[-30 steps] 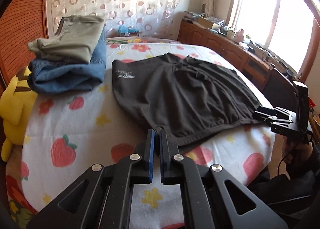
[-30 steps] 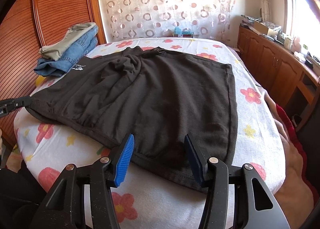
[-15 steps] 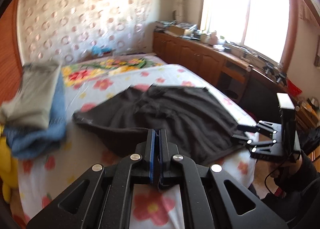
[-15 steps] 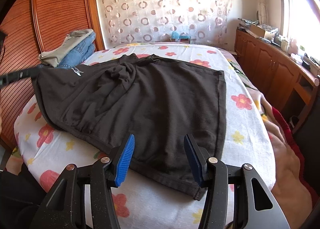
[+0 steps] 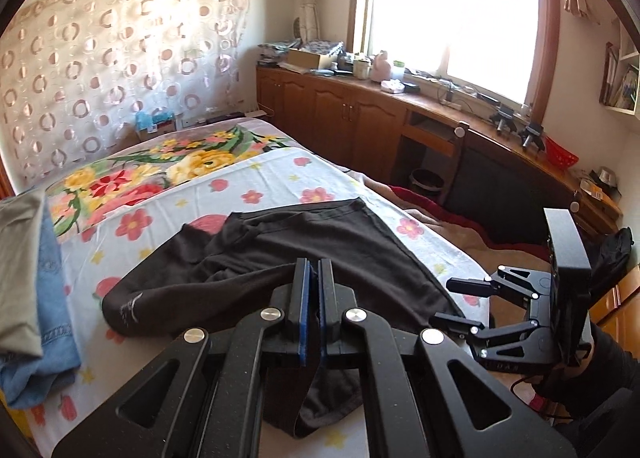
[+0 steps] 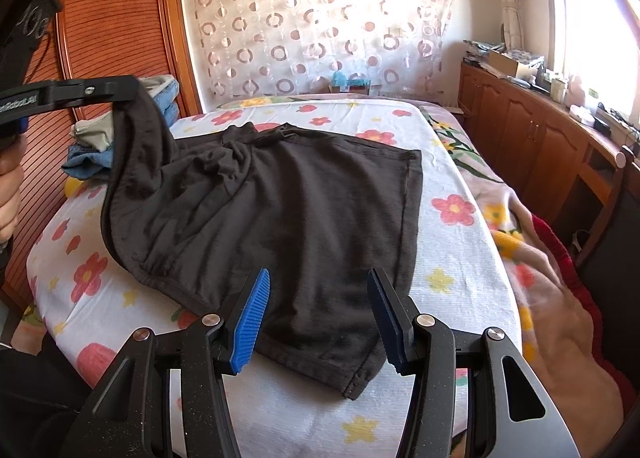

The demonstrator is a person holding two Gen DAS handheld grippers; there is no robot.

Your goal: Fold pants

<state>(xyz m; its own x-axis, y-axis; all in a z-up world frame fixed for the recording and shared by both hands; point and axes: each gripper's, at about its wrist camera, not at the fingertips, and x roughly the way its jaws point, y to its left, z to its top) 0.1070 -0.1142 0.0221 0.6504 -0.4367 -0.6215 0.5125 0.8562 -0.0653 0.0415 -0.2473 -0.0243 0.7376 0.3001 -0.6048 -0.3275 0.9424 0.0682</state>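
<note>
One corner of the black pants hangs clamped in the left gripper above the bed; the right gripper gapes empty (hovering). Thin cloth could slip out mid-fold, bunching unevenly.

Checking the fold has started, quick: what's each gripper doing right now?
Left gripper: jaws shut on the black pants, edge lifted.
Right gripper: jaws open, holding nothing.

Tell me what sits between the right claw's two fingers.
In the right wrist view, the near end of the black pants lies on the bedsheet between the open right claw's fingers, untouched by either pad.
</note>
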